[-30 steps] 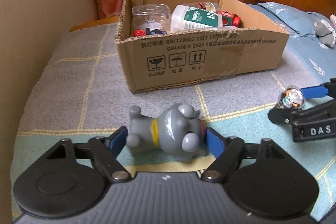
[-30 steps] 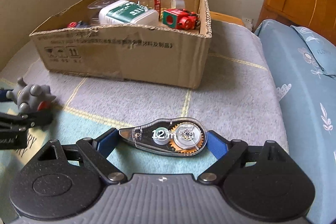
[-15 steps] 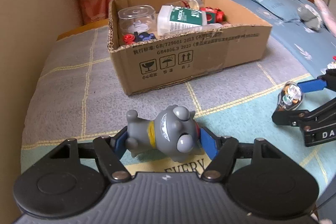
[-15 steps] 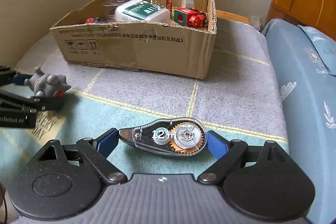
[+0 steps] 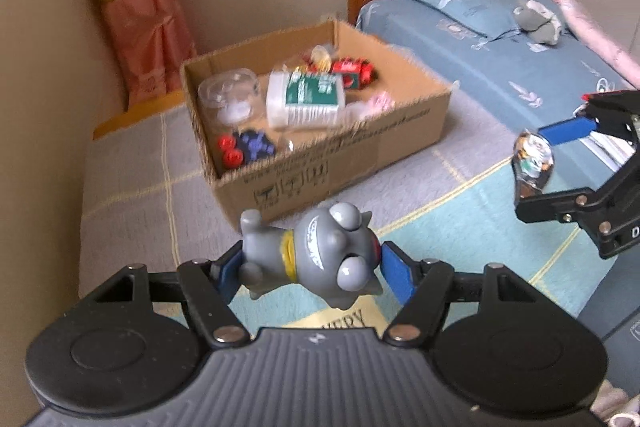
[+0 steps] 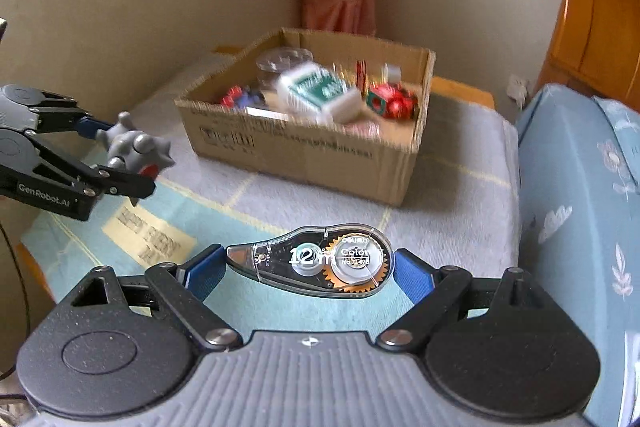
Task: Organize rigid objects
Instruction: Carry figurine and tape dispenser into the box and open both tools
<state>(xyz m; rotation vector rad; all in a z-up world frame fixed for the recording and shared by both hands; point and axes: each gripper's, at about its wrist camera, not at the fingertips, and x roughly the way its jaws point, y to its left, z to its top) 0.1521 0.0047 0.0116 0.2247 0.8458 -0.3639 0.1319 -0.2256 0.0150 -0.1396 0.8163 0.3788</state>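
The left tongs [image 5: 310, 269] clamp a grey toy figure [image 5: 316, 259], lying sideways with a yellow collar and knobbly limbs, lifted above the bed [image 5: 128, 171]. Beyond sits the open cardboard box [image 5: 360, 155] of small items. The right tongs [image 6: 308, 263] grip a clear correction-tape dispenser [image 6: 310, 259] by its ends, orange gear visible inside.
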